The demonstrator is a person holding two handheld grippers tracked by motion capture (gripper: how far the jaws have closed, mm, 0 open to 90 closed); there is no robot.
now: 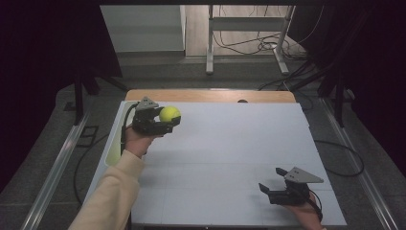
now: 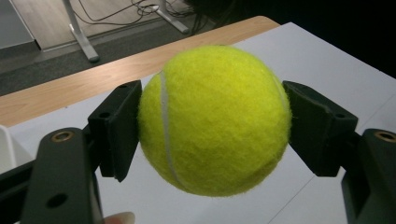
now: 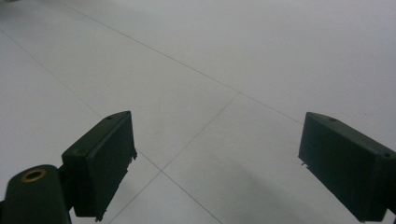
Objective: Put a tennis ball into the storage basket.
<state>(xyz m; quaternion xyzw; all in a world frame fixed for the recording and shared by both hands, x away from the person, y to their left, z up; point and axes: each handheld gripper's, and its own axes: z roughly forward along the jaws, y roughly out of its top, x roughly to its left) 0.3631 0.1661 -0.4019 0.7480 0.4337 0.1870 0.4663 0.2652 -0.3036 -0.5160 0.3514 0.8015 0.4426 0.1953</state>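
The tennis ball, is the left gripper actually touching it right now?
Touching. In the left gripper view, both jaws of the left gripper press against the tennis ball's sides.

Black 2-jaw tools [image 1: 168,120], cream sleeve [image 1: 112,191]

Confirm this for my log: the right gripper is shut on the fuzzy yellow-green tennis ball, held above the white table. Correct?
Wrong hand. The left gripper is shut on the fuzzy yellow-green tennis ball, held above the white table; the left gripper view shows both jaws against the ball. The right gripper is open.
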